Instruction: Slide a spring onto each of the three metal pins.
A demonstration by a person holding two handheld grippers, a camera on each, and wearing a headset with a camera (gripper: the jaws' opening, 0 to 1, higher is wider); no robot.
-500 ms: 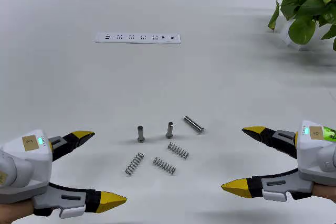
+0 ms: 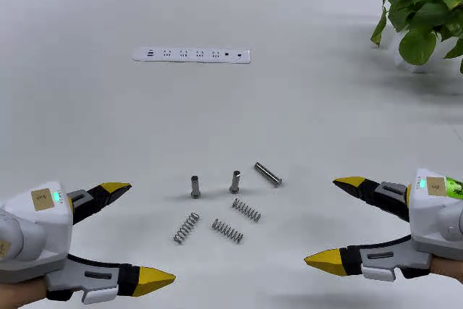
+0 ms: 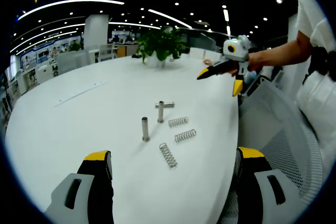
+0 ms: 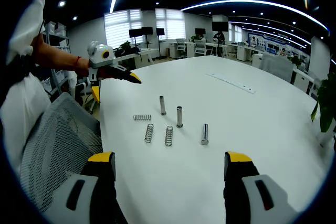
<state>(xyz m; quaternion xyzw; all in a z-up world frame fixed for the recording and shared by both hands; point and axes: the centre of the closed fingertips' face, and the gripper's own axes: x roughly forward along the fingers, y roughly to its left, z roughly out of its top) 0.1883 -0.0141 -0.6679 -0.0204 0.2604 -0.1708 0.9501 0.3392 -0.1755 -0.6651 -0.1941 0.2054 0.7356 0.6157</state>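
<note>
Springs (image 2: 227, 230) lie loose on the table (image 2: 289, 106) just beside the pins (image 2: 235, 181): two upright, one flat. Left gripper (image 2: 148, 231) and right gripper (image 2: 322, 218) hover at either side, jaws apart, empty. Risk: a nudged upright pin topples; a pinched spring may shoot away.

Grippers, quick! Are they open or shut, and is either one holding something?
Left gripper: open, holding nothing.
Right gripper: open, holding nothing.
</note>
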